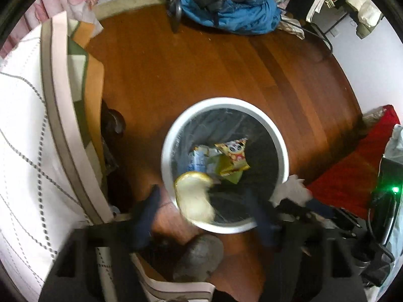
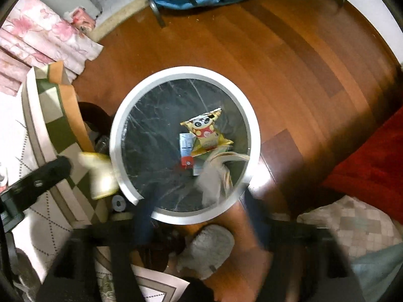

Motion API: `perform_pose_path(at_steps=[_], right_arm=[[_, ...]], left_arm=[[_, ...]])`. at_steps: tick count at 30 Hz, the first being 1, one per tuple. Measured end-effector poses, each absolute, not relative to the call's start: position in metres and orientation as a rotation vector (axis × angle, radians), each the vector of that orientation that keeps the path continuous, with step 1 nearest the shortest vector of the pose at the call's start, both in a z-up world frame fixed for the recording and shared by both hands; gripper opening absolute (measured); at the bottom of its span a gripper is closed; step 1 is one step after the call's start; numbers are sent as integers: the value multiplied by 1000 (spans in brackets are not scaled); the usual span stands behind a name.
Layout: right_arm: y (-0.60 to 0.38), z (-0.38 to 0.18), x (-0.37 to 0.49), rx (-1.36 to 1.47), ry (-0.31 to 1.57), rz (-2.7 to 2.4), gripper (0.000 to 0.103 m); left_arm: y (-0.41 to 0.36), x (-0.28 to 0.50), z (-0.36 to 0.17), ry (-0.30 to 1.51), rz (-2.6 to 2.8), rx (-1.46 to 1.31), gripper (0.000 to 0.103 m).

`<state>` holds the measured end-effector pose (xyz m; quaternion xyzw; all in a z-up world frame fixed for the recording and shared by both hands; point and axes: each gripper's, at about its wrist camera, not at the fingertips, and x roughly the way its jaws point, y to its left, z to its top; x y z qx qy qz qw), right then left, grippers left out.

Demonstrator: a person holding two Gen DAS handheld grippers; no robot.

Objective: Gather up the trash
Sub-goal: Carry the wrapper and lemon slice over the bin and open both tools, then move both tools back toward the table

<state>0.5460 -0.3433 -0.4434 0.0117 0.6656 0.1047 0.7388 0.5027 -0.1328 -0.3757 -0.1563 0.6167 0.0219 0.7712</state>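
While blurred, pale wrapper (image 1: pixel 195 198) upright over bin (image 1: pixel 282 146).

Bedroom clutter around a wooden floor

A blue garment (image 1: pixel 236 12) lay heaped at the far edge of the wooden floor (image 1: pixel 201 70); pink floral fabric (image 2: pixel 42 35) hung at left beside a white stitched quilt (image 1: pixel 22 125), a red cloth (image 1: pixel 352 166) spread at right, and a grey slipper (image 2: pixel 209 249) sat nearest.

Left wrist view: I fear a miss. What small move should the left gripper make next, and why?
Probably pause above the white round bin. The left gripper is open, and the blurred yellow-white piece of trash overlaps the bin's rim, so first see whether it lands inside.
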Motion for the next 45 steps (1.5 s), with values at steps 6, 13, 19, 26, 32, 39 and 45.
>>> perform_pose_path(at_steps=[6,13,19,26,32,39,45], right_arm=[[-347,-440,539,-28,1457,161,103],[-355,-411,525,-77,1406,112,103],[-362,-377,510,-64,1362,118,103],[-369,-324,479,-43,1293,129,103],[-374,-270,451,-20,1210,129,103],[-368,-208,423,14,1119,160,103],[-332,-161,403,22,1057,249,103]], left_arm=[[-130,488,-367,1321,106,-263,103],[-130,478,-356,1286,142,-220,103],[-132,460,-332,1247,158,-211,103],[-137,430,-288,1169,160,-196,103],[-142,406,-249,1096,150,-187,103],[-136,377,-198,991,155,-196,103],[-101,347,-161,927,238,-224,103]])
